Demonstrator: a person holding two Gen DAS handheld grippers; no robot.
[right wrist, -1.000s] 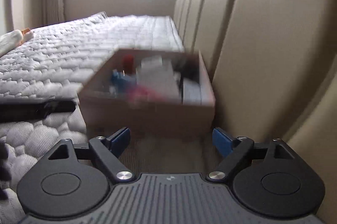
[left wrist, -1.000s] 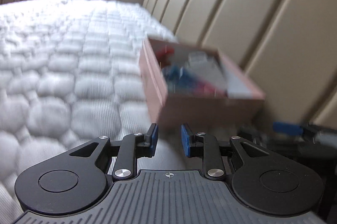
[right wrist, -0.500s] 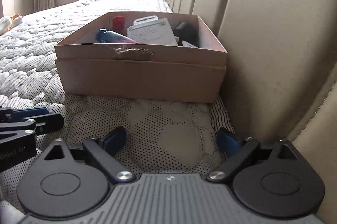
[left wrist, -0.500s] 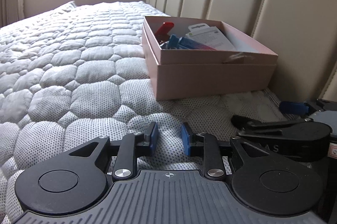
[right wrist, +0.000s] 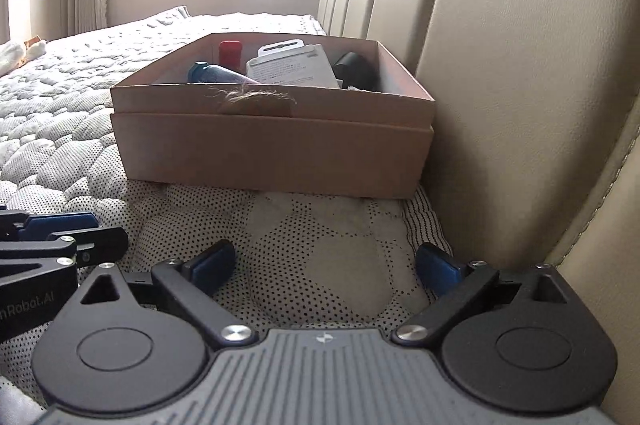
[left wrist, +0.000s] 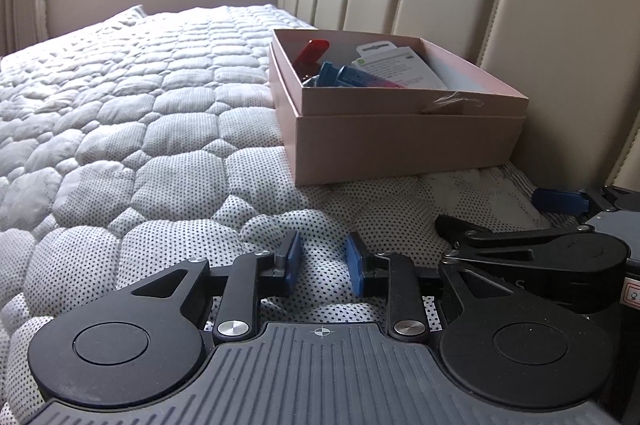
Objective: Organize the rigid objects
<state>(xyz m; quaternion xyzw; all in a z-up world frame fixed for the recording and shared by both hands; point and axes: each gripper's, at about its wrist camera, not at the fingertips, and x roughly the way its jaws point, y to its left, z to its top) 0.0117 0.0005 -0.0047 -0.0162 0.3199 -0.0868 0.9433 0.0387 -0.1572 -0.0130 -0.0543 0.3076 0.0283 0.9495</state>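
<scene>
Left wrist view: the left tool (left wrist: 322,261) is opening, empty, low over the bed (left wrist: 160,145); the box (left wrist: 400,141) sits at one o'clock. The right tool (right wrist: 324,265) is widening, empty.

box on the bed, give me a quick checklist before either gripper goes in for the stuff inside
1. Cardboard box sits flat on the mattress, against the headboard: ok.
2. Box top open, contents reachable: ok.
3. Right gripper jaws opening, nothing between them: ok.
4. Left gripper jaws opening, gap still narrow, empty: ok.
5. Red item, blue bottle, white packet and black item overlap; which one is free to lift: cannot tell.
6. Grippers close side by side, clearance: cannot tell.
</scene>
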